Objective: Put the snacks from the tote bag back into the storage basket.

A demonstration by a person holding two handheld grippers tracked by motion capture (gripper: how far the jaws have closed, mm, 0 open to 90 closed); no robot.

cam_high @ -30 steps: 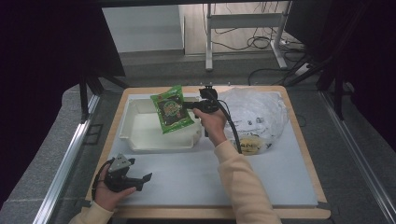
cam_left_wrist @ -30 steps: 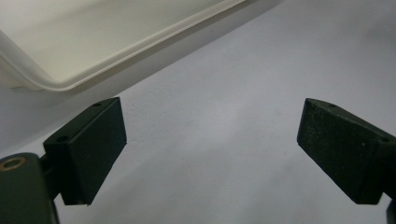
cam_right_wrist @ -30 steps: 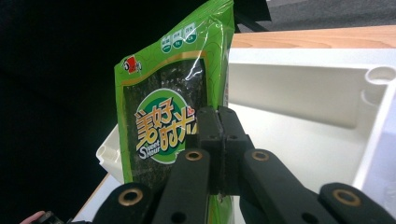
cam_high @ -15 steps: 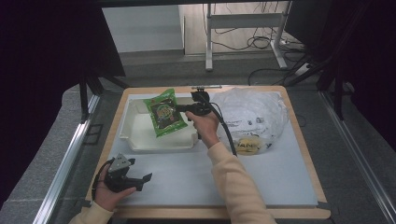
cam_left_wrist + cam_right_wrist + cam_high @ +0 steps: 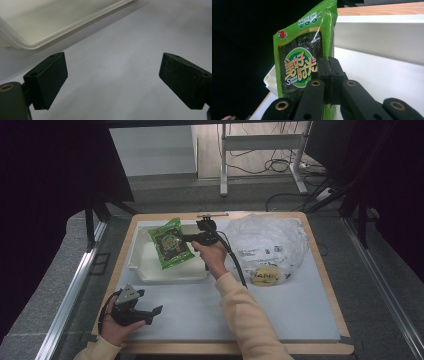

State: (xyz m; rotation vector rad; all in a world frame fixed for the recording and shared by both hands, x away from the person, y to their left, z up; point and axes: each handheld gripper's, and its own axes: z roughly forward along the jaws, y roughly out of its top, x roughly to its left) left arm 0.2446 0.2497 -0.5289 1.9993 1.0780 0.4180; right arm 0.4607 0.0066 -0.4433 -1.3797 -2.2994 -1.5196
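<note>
While the left gripper [image 5: 150, 311] is resting wide open and empty at the table's near edge, the right gripper [image 5: 186, 238] is pinching the green snack packet [image 5: 171, 245] by its edge (jaws fully clamped). The packet is hanging above the white tray [image 5: 136, 265], beside the clear plastic bag [image 5: 270, 240].

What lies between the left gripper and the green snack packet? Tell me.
In the high view, the white tray's near wall and bare white mat separate the left gripper from the green snack packet.
</note>
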